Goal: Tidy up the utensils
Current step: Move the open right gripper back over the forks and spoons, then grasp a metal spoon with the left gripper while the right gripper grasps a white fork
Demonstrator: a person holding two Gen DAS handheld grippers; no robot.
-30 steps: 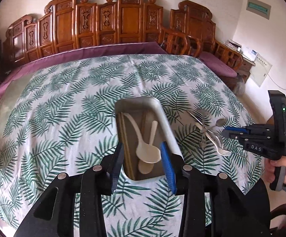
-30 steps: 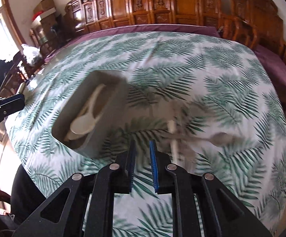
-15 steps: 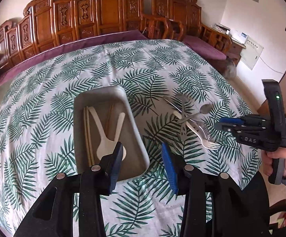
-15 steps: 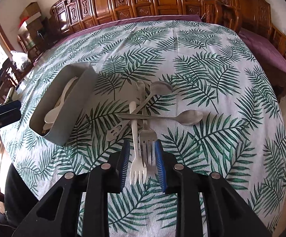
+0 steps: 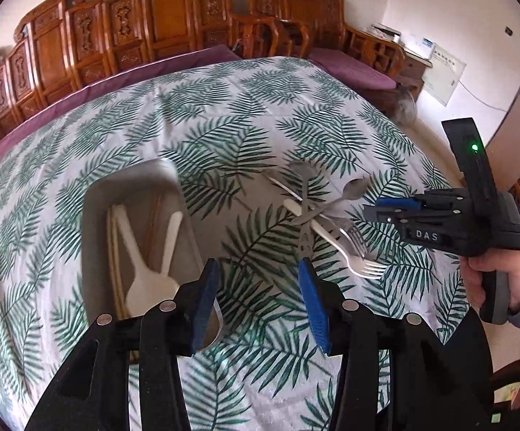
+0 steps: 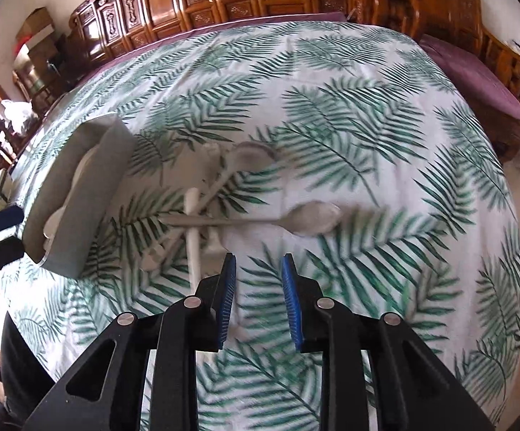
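Lying crossed in a loose pile [image 5: 326,221] on the leaf-print cloth [image 6: 349,115] of the desk: metal spoons, a metal fork, a white plastic fork.

Item, grey tray [image 5: 96,215]: rectangular, set on the cloth left of the pile and apart from it. Contents: two white plastic spoons [image 5: 148,283], bowls toward the camera, and pale chopsticks [image 5: 114,269] along the left wall.

Item, left gripper [image 5: 260,298]: jaws apart, nothing between the blue pads; they have just been opening. It points steeply down over the cloth at the tray's near right corner. Its left finger overlaps the tray's right rim in its own view; contact cannot be told. The pile lies ahead and to its right.

Item, right gripper [image 6: 258,298]: jaws partly apart, empty, having just opened wider. It hangs over the pile's near edge. The white plastic fork [image 6: 193,233] runs up to its left finger; a metal spoon [image 6: 310,217] lies crosswise just beyond the tips. In the left wrist view this gripper [image 5: 378,208] sits beside the fork tines at the pile's right, held by a hand [image 5: 500,273] in a grey sleeve.

Surroundings: carved wooden seating [image 5: 173,21] with purple cushions behind the desk.
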